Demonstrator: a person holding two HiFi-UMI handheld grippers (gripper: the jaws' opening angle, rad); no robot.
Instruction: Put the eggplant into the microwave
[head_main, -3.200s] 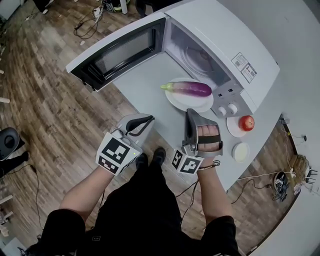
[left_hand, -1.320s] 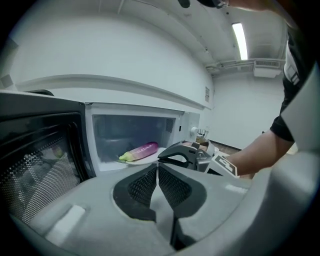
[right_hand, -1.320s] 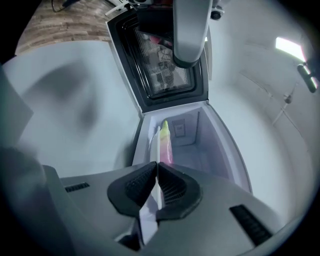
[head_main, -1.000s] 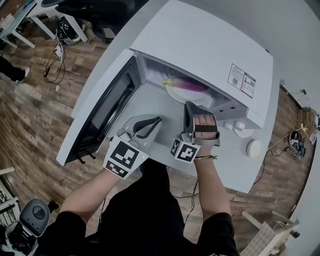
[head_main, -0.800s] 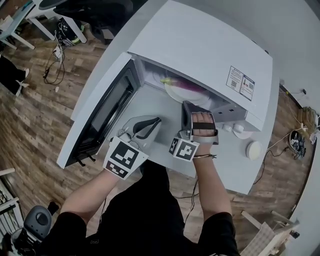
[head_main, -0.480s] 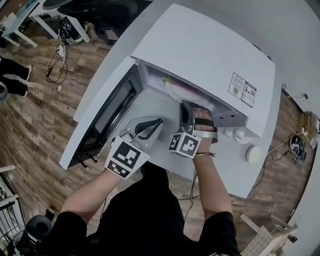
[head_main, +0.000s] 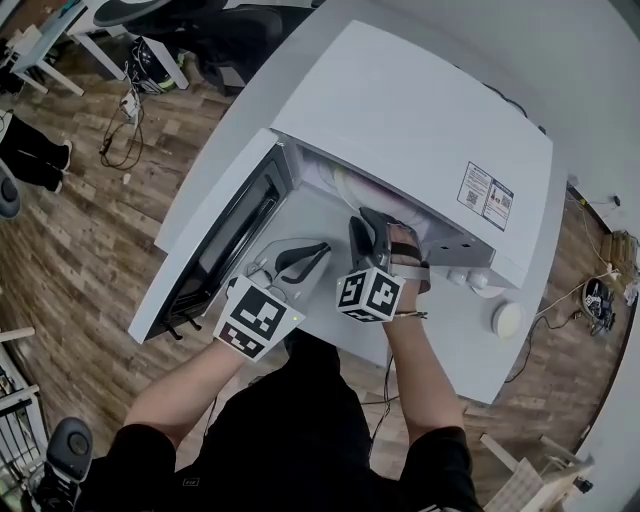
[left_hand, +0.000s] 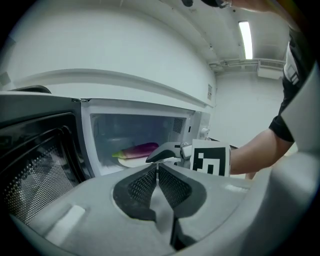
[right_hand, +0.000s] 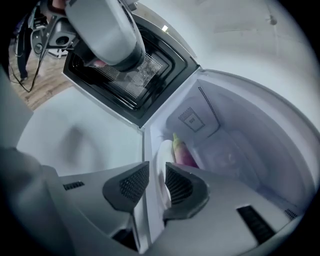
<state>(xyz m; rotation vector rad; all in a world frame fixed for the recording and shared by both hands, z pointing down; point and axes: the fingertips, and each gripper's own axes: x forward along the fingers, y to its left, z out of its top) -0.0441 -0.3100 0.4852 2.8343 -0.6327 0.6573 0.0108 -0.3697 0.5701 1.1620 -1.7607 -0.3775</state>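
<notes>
Right gripper sits at the mouth of the open microwave, near the frame's centre in the head view. Its jaws have just been opening and now stand apart. In its own view the rim of the white plate shows in the gap between them, with neither pad pressing on it. The eggplant lies on that plate inside the cavity, green stem toward the door side.

Left gripper hovers just left of the right one, its jaws closed together on nothing. Its view looks into the cavity, with the right gripper's marker cube crossing in front at the right.

The door hangs wide toward the lower left, leaving the grey table bare before the opening. The cavity's side walls and ceiling close round the plate. A small round white dish stands well right, past the knobs. Cables trail on the wood floor at upper left.

Some three seconds back, plate and eggplant stood on the table outside the microwave, and both grippers were well short of it.
</notes>
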